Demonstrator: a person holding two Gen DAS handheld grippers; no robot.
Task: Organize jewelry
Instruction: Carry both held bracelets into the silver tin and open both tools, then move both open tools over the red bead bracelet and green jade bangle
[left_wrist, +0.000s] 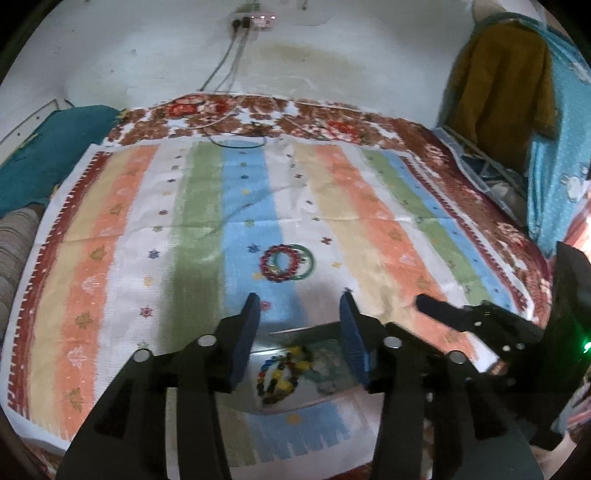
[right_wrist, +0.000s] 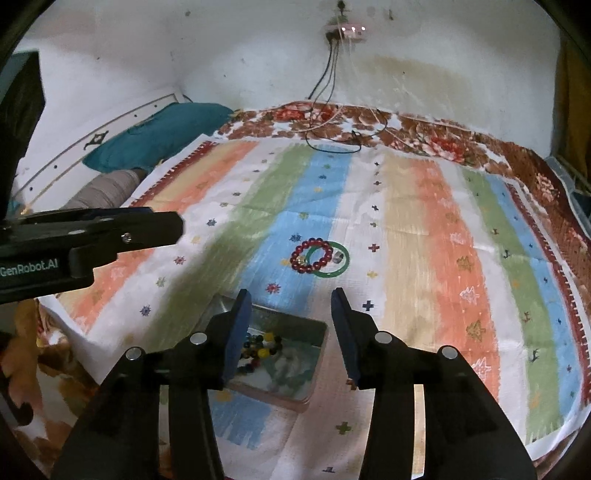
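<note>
Right wrist view: both tools, right tool and left tool, are held spread and empty; overlapping red bead bracelet and green bangle risk being snagged together.

Right gripper up over cloth, fingers wide apart, nothing between them. Metal tray just under it on striped cloth. Colored beads in tray, near left finger. Farther off, red bead bracelet lies over green bangle. Small silver ring inside bangle. Left gripper pokes in from left side, too side-on to tell its gap.
</note>
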